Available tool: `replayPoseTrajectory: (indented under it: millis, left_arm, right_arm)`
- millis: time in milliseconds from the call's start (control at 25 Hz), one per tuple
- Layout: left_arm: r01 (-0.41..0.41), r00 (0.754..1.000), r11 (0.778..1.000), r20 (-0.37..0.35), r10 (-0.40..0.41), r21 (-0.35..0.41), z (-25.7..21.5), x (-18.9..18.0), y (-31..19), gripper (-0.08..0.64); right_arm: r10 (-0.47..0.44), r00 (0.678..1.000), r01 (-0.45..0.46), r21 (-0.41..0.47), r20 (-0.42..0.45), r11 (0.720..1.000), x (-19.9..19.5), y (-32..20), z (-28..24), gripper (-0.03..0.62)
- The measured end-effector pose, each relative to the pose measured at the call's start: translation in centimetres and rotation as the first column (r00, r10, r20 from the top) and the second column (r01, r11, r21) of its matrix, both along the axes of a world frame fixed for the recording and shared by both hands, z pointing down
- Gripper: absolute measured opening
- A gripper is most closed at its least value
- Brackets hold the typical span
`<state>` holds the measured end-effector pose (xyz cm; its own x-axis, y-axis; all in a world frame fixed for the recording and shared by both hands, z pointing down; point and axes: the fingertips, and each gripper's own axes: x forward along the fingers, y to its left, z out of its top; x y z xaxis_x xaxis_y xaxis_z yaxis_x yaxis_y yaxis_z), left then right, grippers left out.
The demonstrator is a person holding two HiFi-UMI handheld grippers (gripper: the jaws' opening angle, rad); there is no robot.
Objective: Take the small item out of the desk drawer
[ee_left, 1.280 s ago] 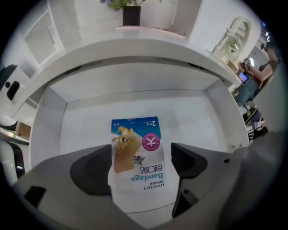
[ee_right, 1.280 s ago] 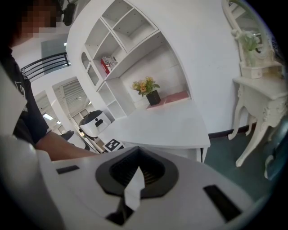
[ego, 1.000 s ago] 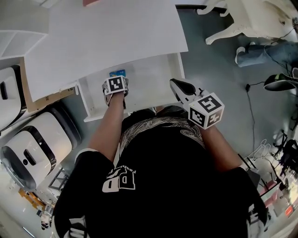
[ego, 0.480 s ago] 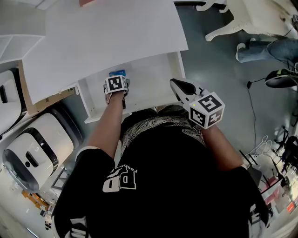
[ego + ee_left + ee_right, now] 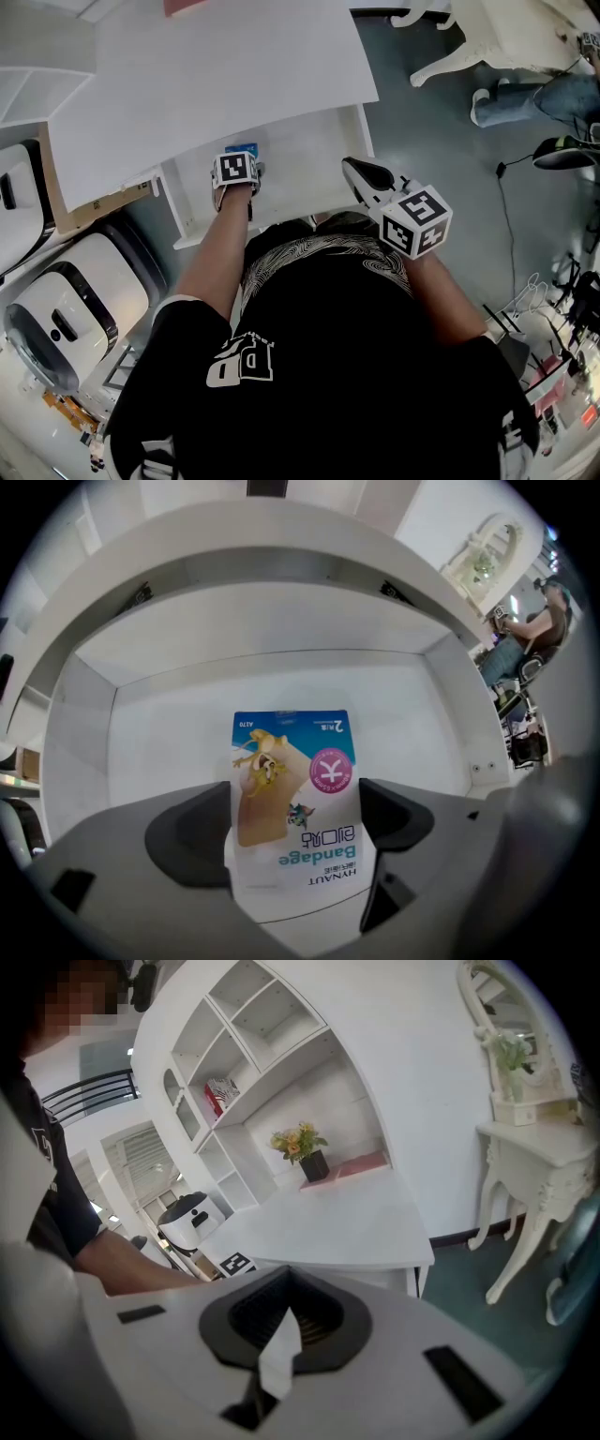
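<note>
Two left gripper jaws seem to pinch the blue-and-white bandage packet, frame middle; it looks light and bendy, so hold its sides; right gripper clenched, empty.

In the head view, the bandage packet is mostly covered by the left gripper, only a blue corner being seen above centre. The near edge of the drawer is hidden beneath the person's forearm.
</note>
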<state>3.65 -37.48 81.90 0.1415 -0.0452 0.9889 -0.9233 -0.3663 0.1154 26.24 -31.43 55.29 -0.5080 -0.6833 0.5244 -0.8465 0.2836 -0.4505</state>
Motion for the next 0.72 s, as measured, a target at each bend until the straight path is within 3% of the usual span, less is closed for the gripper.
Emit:
replayPoseTrajectory:
  millis: [160,720]
  left_arm:
    - [-0.049,0.998,0.999,-0.030,0.050,0.023,-1.4,0.2,0.0,0.416]
    - [-0.088,0.991,0.992,-0.097,0.097,0.094,-6.6,-2.4,0.1,0.416]
  right_arm:
    - [0.012,1.000,-0.012,0.020,-0.006,1.000,-1.4,0.3,-0.9,0.009]
    - [0.049,0.999,-0.048,0.104,-0.007,0.993,-6.0,1.7,-4.3,0.009]
